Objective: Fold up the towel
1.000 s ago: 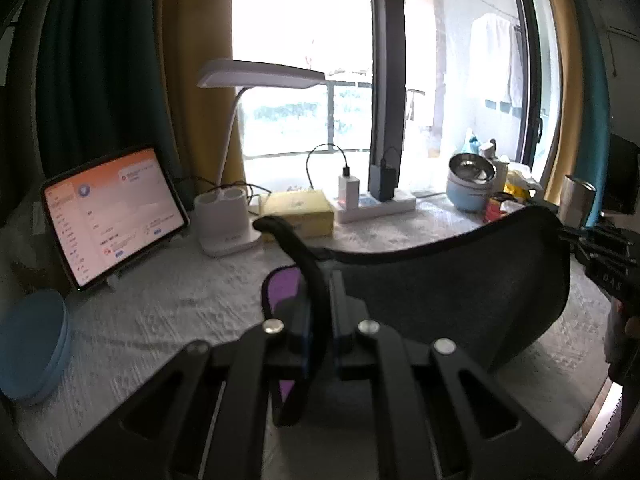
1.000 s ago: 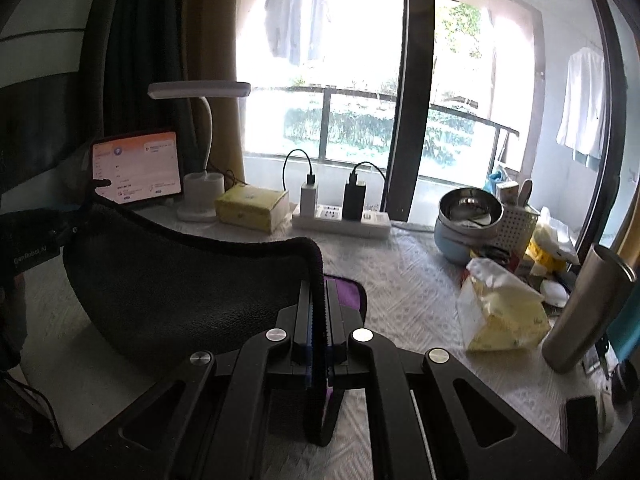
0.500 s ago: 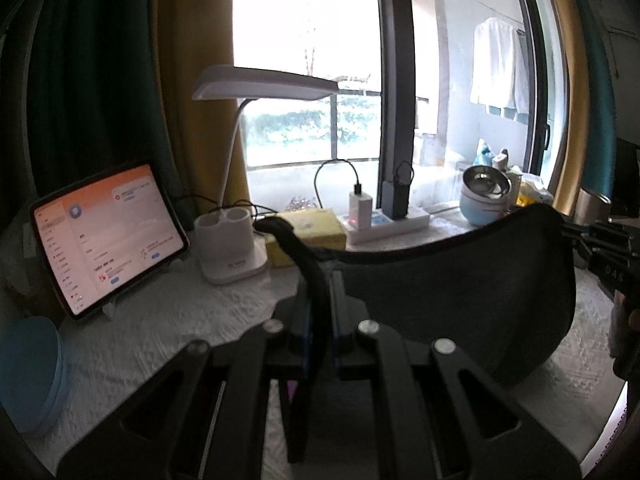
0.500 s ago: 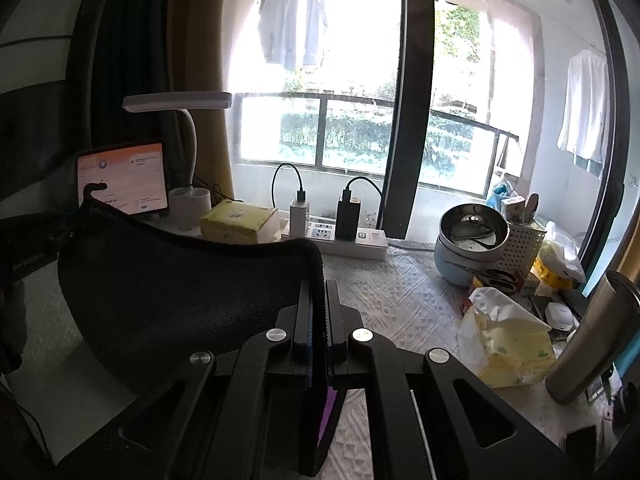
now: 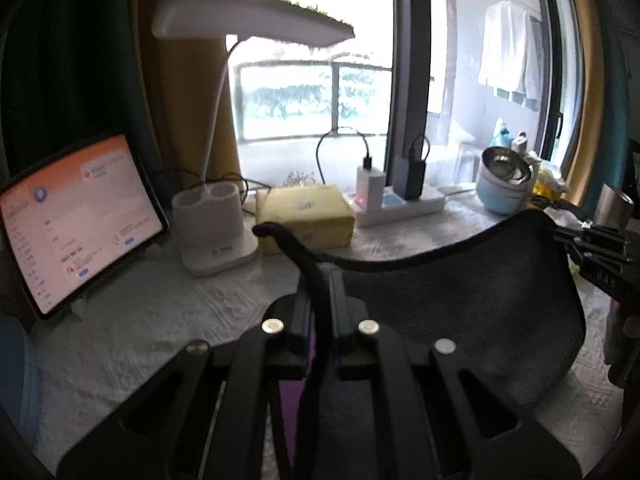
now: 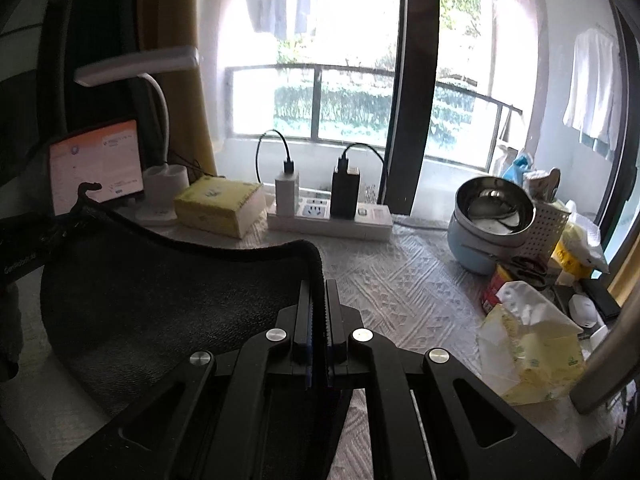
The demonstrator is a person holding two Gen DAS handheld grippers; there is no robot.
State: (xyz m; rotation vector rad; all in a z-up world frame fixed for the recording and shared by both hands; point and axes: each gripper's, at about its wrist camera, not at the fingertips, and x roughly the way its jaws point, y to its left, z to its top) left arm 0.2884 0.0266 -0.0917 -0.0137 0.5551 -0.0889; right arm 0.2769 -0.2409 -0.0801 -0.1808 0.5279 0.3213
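A dark grey towel (image 5: 460, 312) hangs stretched between my two grippers above the white patterned tablecloth (image 5: 160, 320). My left gripper (image 5: 318, 280) is shut on one top corner of the towel. My right gripper (image 6: 318, 284) is shut on the other top corner; it also shows at the right edge of the left wrist view (image 5: 592, 248). In the right wrist view the towel (image 6: 160, 304) sags to the left toward the left gripper (image 6: 60, 232). A purple patch (image 5: 292, 396) shows under the left gripper's jaws.
At the back stand a tablet (image 5: 76, 216), a white desk lamp (image 5: 216, 236), a yellow tissue box (image 5: 308, 216), a power strip with chargers (image 6: 332, 220) and a blue pot with a steel bowl (image 6: 492, 220). At the right lie a tissue pack (image 6: 532, 356) and a steel tumbler (image 6: 608, 360).
Both grippers have moved forward with the towel toward the back of the table; the lamp, tissue box and power strip look nearer. The towel stays stretched between them.
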